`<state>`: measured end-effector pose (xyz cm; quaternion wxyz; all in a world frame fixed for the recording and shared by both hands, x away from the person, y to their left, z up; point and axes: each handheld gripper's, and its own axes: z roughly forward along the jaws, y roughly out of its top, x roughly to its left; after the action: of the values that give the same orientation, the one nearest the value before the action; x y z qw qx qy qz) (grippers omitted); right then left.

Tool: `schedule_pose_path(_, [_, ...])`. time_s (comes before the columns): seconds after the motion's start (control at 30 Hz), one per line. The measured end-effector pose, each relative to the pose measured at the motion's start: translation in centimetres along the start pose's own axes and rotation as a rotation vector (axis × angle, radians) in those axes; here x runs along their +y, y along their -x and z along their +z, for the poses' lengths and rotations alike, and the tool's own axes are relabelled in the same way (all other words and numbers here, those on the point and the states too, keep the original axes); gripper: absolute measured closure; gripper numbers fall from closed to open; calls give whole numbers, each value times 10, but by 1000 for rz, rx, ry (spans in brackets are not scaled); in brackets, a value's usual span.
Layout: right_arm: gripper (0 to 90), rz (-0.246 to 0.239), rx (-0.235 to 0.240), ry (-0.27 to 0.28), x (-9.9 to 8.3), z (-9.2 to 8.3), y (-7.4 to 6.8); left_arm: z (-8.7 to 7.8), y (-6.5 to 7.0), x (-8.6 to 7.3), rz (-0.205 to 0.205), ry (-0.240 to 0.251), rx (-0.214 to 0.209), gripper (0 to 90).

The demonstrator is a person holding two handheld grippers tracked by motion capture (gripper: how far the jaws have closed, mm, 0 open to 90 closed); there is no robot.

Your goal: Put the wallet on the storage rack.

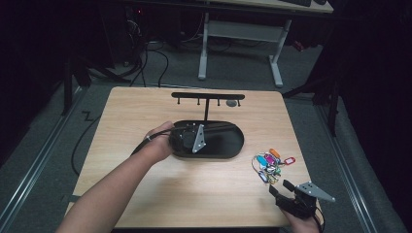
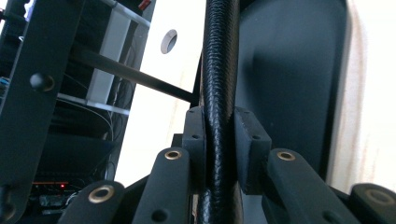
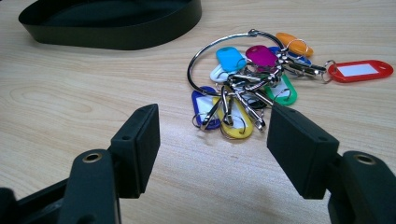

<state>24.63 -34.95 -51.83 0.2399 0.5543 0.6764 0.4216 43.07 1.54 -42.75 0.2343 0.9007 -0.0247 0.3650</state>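
Left gripper [image 1: 187,138] mid-frame clamped on black tray rim [image 2: 219,93], right gripper [image 3: 212,135] lower right, jaws wide, just short of key ring with coloured tags [image 3: 252,79]

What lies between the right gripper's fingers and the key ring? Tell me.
Bare wooden table: the right gripper view shows nothing between the right gripper and the key ring, which lies just ahead of its open fingers.

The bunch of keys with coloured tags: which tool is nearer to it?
Right. The right tool sits open just short of the bunch of keys, pointing at it. The left tool is across the table, clamped on the black tray's rim.
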Motion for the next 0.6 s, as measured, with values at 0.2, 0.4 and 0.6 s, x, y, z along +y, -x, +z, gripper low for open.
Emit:
schedule_pose_path(0.2, [349,5,3,0,0,0,0,16,2,-3,10,-17,-7,766])
schedule_pose_path(0.4, [350,7,10,-2,-1,1,0,27,2,-6,7,-23,-2,766])
schedule_pose_path(0.6, [350,3,14,-6,0,2,0,34,3,-7,33,-12,-11,764])
